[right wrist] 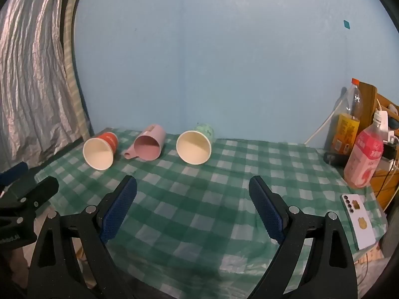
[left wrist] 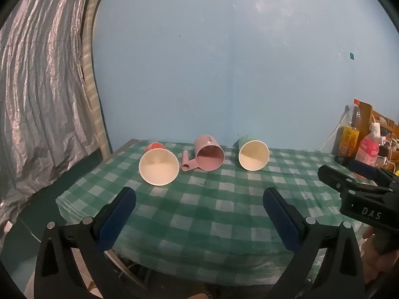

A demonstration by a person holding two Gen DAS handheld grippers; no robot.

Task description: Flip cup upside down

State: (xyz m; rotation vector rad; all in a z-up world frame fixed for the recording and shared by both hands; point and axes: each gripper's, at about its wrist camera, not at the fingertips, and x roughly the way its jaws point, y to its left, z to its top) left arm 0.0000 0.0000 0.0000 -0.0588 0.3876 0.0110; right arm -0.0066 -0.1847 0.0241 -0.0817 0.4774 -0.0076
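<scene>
Three cups lie on their sides in a row at the far edge of the green checked table [left wrist: 199,211], mouths toward me: a red paper cup [left wrist: 158,165] [right wrist: 99,150] on the left, a pink plastic mug [left wrist: 208,153] [right wrist: 148,145] with its handle on the cloth in the middle, and a green paper cup [left wrist: 253,153] [right wrist: 195,145] on the right. My left gripper [left wrist: 199,199] is open and empty, well short of the cups. My right gripper [right wrist: 193,189] is open and empty too, also short of them. Each gripper shows at the edge of the other's view.
Bottles stand at the table's right edge: a pink one [right wrist: 365,159] and an orange-capped one [right wrist: 349,124]. A white phone [right wrist: 357,221] lies at the near right. A silver curtain [right wrist: 30,74] hangs on the left. A blue wall is behind.
</scene>
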